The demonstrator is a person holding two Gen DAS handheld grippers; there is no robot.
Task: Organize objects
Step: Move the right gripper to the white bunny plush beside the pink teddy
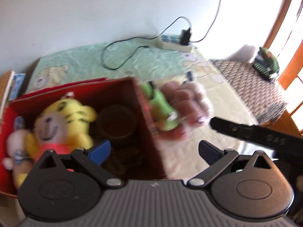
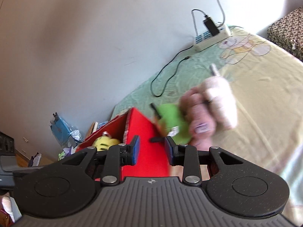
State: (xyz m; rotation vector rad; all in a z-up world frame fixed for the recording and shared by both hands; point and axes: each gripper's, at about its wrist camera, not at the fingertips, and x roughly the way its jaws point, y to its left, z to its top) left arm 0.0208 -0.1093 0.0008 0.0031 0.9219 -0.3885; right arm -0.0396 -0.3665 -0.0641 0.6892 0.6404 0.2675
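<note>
One plush toy (image 2: 198,111) dangles beside the red box (image 2: 149,147) — right gripper (image 2: 151,149) fingers partly apart, grip unclear; left gripper (image 1: 154,150) fingers wide, empty — carry it over the rim before release.

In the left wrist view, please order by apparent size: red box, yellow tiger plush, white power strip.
1. red box
2. yellow tiger plush
3. white power strip

The strip lies farther from the camera, so only its apparent size is smallest.
</note>
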